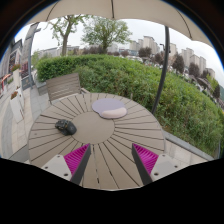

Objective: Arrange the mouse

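Gripper view, only cam I have. Tool (110, 160) sits low over the near edge of the worktop (120, 135), fingers spread wide apart, nothing between them but bare slats. Magenta pads (76, 157) face each other across the gap, one each side. Not touching anything I can see; tool looks to hang just above the wood, contact w/ the surface can't be confirmed. Tool pointed fwd and slightly down across the worktop, roughly level, no obvious roll. Holding hand not in shot, so no read on wrist pose.

Worktop is round, pale wooden slats fanning out from the centre. Mouse (66, 127), small and dark, lies on the slats ahead of the fingers and off to the left, beyond the left pad, well apart from the tool. Which way it faces I can't tell. Mouse pad (109, 109), pale oval disc, lies flat further out, near the worktop's centre, more or less straight ahead of the gap. Mouse and mouse pad are apart, not touching.

Beyond the worktop: slatted wooden chair (64, 86) at the far left side, pole (163, 65) rising at the right, green hedge (130, 75) behind, trees (100, 32) and buildings (150, 45) past that. Outdoor, daylight.
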`<action>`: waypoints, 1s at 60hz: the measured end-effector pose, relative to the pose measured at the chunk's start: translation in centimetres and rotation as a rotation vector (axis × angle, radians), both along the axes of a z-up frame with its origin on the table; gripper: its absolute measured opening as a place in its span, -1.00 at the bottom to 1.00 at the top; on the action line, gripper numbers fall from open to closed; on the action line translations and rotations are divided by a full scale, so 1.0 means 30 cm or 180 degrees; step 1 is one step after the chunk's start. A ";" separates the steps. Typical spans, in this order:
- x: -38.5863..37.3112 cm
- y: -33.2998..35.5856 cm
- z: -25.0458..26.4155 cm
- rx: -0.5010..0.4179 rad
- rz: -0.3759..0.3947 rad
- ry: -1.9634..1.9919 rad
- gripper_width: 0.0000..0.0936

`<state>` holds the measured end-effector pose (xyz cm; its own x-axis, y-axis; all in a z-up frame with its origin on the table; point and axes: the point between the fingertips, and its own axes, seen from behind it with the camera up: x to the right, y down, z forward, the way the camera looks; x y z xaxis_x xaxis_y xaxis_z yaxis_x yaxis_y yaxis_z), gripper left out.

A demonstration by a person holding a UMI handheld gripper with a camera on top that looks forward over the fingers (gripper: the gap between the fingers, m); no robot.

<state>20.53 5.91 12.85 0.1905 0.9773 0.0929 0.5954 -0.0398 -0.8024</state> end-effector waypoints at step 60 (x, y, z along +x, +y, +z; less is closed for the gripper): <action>-0.479 -0.578 -0.344 -0.0207 0.0434 0.0170 0.83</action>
<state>6.16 -11.45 2.53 0.0587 0.9980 0.0220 0.5555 -0.0143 -0.8314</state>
